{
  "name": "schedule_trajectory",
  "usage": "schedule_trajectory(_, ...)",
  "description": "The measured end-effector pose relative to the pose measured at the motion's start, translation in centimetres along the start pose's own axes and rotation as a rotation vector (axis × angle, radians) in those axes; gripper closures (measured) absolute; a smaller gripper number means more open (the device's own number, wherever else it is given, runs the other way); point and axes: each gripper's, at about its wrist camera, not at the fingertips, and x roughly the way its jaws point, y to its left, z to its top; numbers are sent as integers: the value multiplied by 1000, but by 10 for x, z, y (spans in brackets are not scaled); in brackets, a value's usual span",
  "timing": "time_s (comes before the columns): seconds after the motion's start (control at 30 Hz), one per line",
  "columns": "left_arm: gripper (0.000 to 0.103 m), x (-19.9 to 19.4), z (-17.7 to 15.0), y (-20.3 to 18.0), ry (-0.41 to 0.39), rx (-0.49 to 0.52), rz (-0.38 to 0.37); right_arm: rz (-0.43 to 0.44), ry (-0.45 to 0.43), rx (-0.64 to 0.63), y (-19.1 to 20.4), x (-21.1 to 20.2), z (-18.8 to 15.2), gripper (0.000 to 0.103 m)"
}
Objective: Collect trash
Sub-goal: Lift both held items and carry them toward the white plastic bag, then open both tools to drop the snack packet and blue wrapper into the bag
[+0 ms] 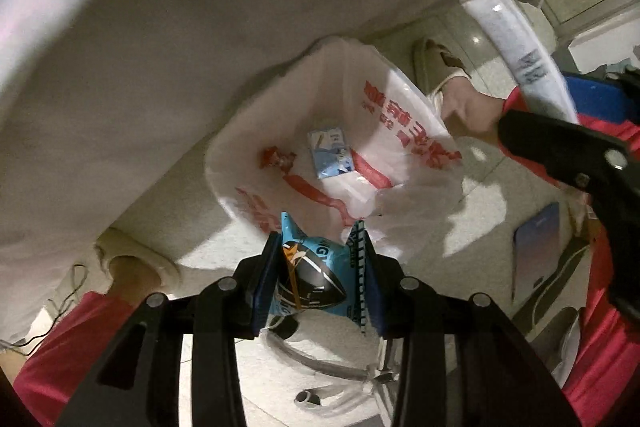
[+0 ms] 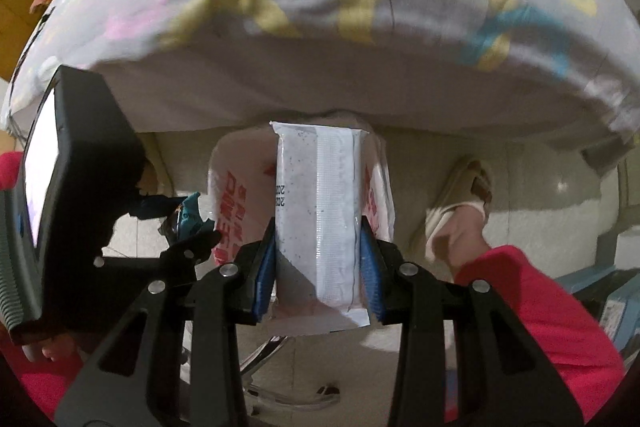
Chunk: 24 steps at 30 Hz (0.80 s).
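Note:
My left gripper (image 1: pixel 320 267) is shut on a crumpled blue snack wrapper (image 1: pixel 310 281) and holds it just above the near rim of an open white plastic bag (image 1: pixel 400 107) with red print. Inside the bag lie a small blue packet (image 1: pixel 330 153) and a red scrap (image 1: pixel 276 158). My right gripper (image 2: pixel 318 259) is shut on a long white speckled wrapper (image 2: pixel 320 211), held upright in front of the same bag (image 2: pixel 226 195). That wrapper also shows in the left wrist view (image 1: pixel 516 39), at upper right. The left gripper with its blue wrapper (image 2: pixel 188 217) shows at the left.
A bed with a patterned sheet (image 2: pixel 320 7) overhangs the bag. The person's feet in beige slippers (image 2: pixel 460 203) and red trousers (image 2: pixel 540 307) stand on the tiled floor (image 1: pixel 480 219). A phone (image 1: pixel 536 247) and chair base legs (image 1: pixel 320 367) lie below.

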Motion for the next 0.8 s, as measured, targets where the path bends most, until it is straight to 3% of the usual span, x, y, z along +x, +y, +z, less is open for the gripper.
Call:
schedule_trajectory(0.4, 65, 50, 18, 10, 48, -59, -86, 1, 81, 111, -13, 68, 16, 66)
schedule_trajectory(0.8, 65, 84, 27, 14, 106, -96, -91, 29, 160, 205, -27, 118, 22, 66)
